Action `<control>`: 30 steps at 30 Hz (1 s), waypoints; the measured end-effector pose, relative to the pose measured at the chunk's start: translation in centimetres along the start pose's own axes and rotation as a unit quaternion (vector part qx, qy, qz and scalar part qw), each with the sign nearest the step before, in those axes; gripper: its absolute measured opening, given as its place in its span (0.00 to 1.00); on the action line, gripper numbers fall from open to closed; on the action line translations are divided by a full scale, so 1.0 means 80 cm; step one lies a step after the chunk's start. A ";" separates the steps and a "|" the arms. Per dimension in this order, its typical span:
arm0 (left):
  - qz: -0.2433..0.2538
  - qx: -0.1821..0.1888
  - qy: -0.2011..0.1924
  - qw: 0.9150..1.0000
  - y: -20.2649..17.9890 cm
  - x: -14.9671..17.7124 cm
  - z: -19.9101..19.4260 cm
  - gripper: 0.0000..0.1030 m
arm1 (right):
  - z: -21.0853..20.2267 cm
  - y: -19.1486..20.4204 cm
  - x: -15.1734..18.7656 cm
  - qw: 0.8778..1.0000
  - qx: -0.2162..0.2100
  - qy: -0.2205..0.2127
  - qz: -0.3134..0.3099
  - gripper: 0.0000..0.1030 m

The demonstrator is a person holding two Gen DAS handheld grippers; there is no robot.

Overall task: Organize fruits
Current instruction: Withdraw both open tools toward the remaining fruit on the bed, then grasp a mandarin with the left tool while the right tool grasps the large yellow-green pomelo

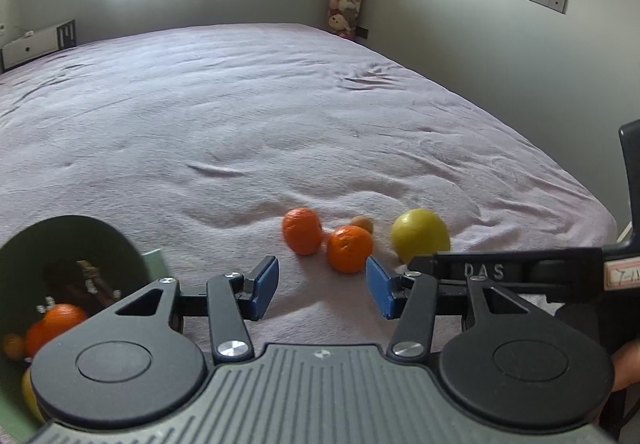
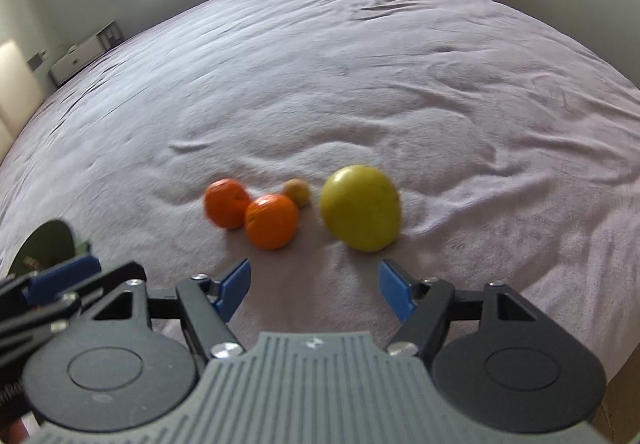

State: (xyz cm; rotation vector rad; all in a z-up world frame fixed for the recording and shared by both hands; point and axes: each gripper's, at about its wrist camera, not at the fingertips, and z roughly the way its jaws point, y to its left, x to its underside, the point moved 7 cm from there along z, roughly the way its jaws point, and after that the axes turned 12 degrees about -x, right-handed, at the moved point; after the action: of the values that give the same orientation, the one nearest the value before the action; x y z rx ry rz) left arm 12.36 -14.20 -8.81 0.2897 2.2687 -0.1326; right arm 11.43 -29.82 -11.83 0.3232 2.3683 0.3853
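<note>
On the pink bed lie two oranges (image 1: 303, 230) (image 1: 349, 254), a small brownish fruit (image 1: 363, 224) behind them, and a large yellow-green fruit (image 1: 420, 235). In the right wrist view they show as oranges (image 2: 226, 203) (image 2: 272, 226), the small fruit (image 2: 297, 192) and the yellow-green fruit (image 2: 360, 207). My left gripper (image 1: 322, 290) is open and empty, just short of the nearer orange. My right gripper (image 2: 314, 292) is open and empty, a little short of the fruits. A dark green bag (image 1: 60, 284) at the left holds oranges (image 1: 60, 320).
The bed sheet (image 1: 240, 115) stretches wide and wrinkled behind the fruits. The right gripper's body (image 1: 520, 272) crosses the left wrist view at the right. The bed's right edge (image 1: 592, 203) drops off near a wall. The green bag shows at the left of the right wrist view (image 2: 44, 248).
</note>
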 end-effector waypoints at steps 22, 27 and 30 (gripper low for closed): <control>0.050 0.019 0.009 0.999 -0.052 0.011 0.118 0.57 | 0.051 -0.057 -0.022 0.998 0.014 -0.032 0.044 0.64; 0.065 0.015 0.013 0.998 -0.062 0.014 0.132 0.57 | 0.062 -0.061 -0.023 0.998 -0.001 -0.034 0.059 0.65; 0.073 0.008 0.013 0.997 -0.065 0.015 0.139 0.57 | 0.070 -0.060 -0.024 0.998 -0.007 -0.032 0.058 0.65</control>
State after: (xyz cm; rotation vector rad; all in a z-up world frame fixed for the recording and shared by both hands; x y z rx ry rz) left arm 18.46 -21.15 -17.00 0.4673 2.2641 -0.0711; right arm 16.07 -33.84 -16.37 0.4624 2.2904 0.4388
